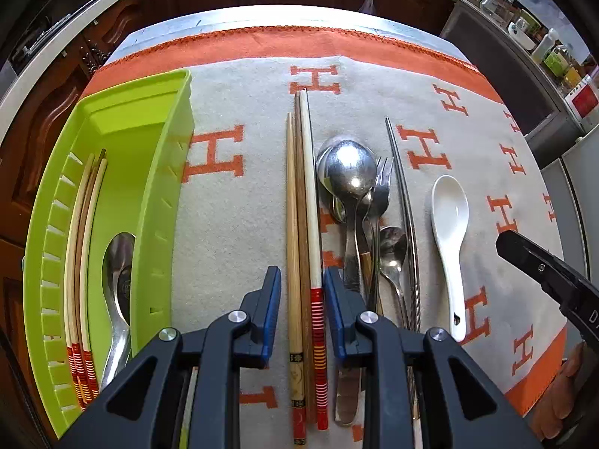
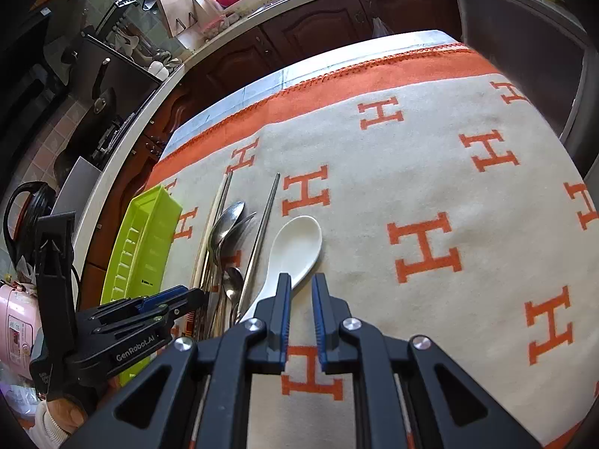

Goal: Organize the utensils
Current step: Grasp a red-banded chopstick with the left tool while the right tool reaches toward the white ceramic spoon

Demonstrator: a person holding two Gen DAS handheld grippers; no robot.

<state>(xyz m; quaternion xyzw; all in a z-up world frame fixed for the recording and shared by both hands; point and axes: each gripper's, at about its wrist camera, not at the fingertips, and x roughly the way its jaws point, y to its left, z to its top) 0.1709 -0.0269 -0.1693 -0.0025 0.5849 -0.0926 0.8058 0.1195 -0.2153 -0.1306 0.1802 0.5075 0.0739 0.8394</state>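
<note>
The left tongs (image 1: 302, 280) stand narrowly apart astride three wooden chopsticks (image 1: 304, 224), pads not visibly pressing. The right tongs (image 2: 301, 292), nearly together, hold nothing; a white spoon (image 2: 295, 250) lies just left. Left of the left tongs sits the green tray (image 1: 164, 187).

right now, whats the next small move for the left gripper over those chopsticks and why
Probably close the left gripper the rest of the way. Its blue-padded fingers straddle the bundle of wooden chopsticks with red-striped ends on the cloth, a small gap showing on each side, so they are not gripped yet. The lime-green plastic tray already holds similar chopsticks.
</note>
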